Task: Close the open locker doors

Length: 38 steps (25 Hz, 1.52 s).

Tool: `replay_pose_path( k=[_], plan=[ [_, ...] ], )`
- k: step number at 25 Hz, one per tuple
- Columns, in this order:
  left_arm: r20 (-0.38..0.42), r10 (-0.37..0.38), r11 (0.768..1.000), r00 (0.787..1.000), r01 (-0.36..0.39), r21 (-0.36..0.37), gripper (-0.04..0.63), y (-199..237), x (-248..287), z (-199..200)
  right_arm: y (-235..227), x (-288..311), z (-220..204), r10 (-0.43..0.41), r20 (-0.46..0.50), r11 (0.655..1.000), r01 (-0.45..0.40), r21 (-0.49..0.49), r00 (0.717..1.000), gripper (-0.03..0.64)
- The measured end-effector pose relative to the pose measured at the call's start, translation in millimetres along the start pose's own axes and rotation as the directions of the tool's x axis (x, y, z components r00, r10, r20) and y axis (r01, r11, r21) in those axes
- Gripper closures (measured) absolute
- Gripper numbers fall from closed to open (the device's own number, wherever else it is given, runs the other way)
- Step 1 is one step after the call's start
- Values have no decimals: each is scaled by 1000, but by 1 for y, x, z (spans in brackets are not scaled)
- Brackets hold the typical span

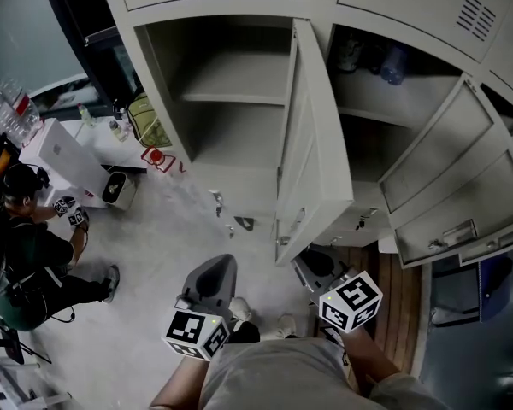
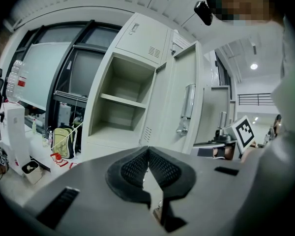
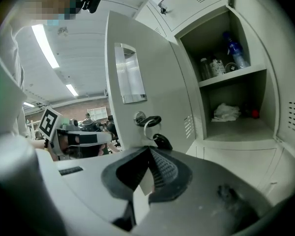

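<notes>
Two doors of the locker bank [image 1: 156,84] stand open, the middle door [image 1: 312,135] and the right door [image 1: 445,178]. Left gripper [image 1: 215,273] and right gripper [image 1: 318,267] hang below them, jaws pressed together, empty. A closed tip could skid off smooth metal or catch the keys [image 3: 150,124]

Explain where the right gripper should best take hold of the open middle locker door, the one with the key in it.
Probably its free vertical edge, level with the key. The middle locker door stands out toward the person, so that thin edge is nearest the right gripper, which can come straight from the front. Its jaws are shut and must open first.
</notes>
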State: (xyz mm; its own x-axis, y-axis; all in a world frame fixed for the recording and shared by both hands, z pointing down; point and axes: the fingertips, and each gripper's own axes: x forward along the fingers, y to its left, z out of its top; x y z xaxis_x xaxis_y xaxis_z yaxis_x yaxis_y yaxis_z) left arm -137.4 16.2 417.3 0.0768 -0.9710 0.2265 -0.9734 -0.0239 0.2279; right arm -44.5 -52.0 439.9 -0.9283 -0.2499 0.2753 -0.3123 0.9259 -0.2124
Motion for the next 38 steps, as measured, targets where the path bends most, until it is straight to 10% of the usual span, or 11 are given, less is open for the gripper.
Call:
replay_pose_path(
  k=[38],
  plan=[
    [14,115,993,993,-115,-19,580,127,-19,21,58,145,27,168,-23,984,-169,-61,986,589]
  ],
)
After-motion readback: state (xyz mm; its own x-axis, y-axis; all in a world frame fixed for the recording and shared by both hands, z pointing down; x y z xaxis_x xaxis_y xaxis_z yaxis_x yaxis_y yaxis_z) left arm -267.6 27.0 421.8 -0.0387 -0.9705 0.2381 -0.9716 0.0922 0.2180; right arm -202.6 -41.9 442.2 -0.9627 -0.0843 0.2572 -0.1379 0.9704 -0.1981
